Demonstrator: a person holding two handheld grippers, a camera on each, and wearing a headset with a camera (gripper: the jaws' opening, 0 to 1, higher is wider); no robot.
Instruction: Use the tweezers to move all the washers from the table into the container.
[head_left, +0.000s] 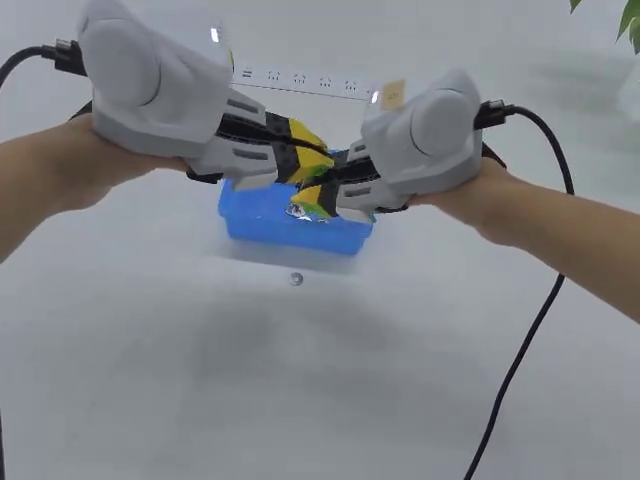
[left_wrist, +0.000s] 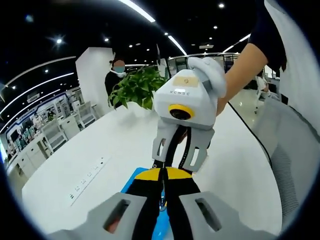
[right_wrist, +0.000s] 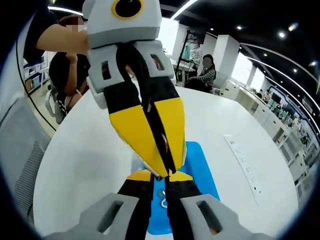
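Note:
Both grippers meet tip to tip above the blue container (head_left: 260, 225). My left gripper (head_left: 305, 160) comes in from the left with its yellow jaws together. My right gripper (head_left: 312, 203) comes from the right, also shut. A thin silvery piece, seemingly the tweezers (head_left: 298, 211), pokes out at its tip over the container. One washer (head_left: 295, 279) lies on the white table just in front of the container. In the right gripper view, washers (right_wrist: 163, 198) lie inside the container (right_wrist: 202, 172), and the left gripper (right_wrist: 164, 167) points down at my own jaws.
A white power strip (head_left: 300, 80) lies behind the container, also seen as the power strip (right_wrist: 244, 165) in the right gripper view. A black cable (head_left: 520, 360) trails from the right gripper across the table. A potted plant (left_wrist: 135, 90) and seated people are farther off.

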